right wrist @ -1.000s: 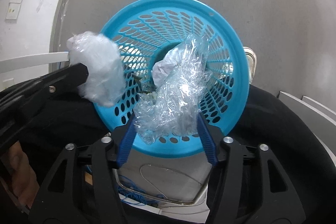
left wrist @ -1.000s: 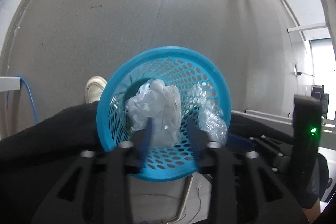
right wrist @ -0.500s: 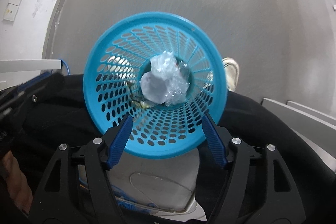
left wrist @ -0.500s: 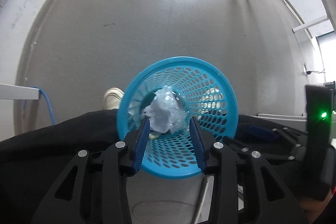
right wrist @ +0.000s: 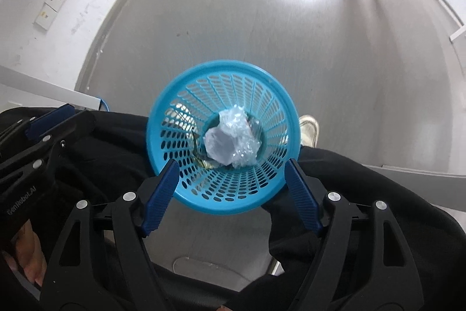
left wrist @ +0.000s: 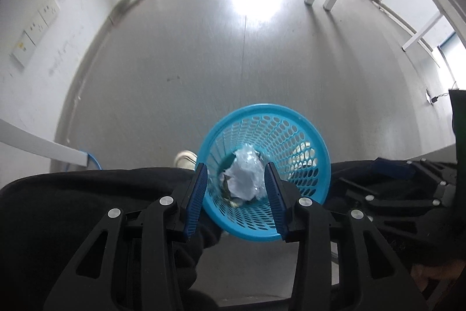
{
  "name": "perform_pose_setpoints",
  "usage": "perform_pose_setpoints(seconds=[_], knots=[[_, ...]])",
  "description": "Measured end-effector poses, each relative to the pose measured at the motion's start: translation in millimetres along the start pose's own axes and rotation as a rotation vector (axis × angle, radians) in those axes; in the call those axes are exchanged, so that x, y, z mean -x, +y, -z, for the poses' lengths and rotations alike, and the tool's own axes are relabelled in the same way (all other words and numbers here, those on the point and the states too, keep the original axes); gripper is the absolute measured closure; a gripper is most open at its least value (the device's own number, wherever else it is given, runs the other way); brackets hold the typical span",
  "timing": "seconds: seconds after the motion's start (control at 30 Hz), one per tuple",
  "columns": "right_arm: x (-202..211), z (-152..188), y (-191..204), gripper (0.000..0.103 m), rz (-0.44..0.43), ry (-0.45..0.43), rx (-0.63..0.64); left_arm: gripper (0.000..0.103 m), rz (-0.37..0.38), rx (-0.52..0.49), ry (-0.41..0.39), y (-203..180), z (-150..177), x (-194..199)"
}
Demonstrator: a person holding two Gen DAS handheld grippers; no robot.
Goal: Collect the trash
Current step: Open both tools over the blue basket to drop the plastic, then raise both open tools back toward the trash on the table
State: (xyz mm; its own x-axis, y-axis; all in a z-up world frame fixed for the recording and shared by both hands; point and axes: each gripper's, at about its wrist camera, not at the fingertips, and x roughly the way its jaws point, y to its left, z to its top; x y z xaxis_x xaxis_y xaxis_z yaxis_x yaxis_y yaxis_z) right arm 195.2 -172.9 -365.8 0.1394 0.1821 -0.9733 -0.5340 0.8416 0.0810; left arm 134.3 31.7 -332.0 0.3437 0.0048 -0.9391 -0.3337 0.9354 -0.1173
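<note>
— Crinkled plastic trash (right wrist: 231, 140) sits at the bottom of the blue basket (right wrist: 186, 83), between your knees.
— And my tools?
— Your right gripper (right wrist: 231, 188) is opening, nothing between its jaws. Your left gripper (left wrist: 236, 196) hangs open above, empty too.
</note>
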Motion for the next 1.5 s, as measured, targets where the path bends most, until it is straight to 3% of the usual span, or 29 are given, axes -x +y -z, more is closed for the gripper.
perform_pose_setpoints(seconds=[0.43, 0.83, 1.13, 1.23, 1.4, 1.5], knots=[[62.5, 33.8, 18.3, 0.024, 0.004, -0.132, 0.058, 0.055, 0.033, 0.014, -0.078, 9.4, 26.7, 45.7], [140.2, 86.7, 27.4, 0.014, -0.039, -0.267, 0.111, 0.044, 0.085, -0.024, -0.139, 14.4, 60.7, 107.5], [211.1, 133.6, 19.7, 0.011, -0.079, -0.439, 0.104, 0.021, 0.128, -0.093, -0.299, 13.8, 91.8, 188.3], [235.0, 143.0, 18.5, 0.009, -0.088, -0.499, 0.107, 0.014, 0.214, -0.112, -0.327, 18.9, 96.5, 215.2], [276.2, 147.8, 12.8, 0.009, -0.086, -0.596, 0.094, 0.006, 0.222, -0.111, -0.424, 25.3, 96.7, 253.5], [303.0, 145.5, 9.9, 0.009, -0.085, -0.662, 0.085, 0.006, 0.186, -0.134, -0.491, 18.5, 93.4, 272.0]])
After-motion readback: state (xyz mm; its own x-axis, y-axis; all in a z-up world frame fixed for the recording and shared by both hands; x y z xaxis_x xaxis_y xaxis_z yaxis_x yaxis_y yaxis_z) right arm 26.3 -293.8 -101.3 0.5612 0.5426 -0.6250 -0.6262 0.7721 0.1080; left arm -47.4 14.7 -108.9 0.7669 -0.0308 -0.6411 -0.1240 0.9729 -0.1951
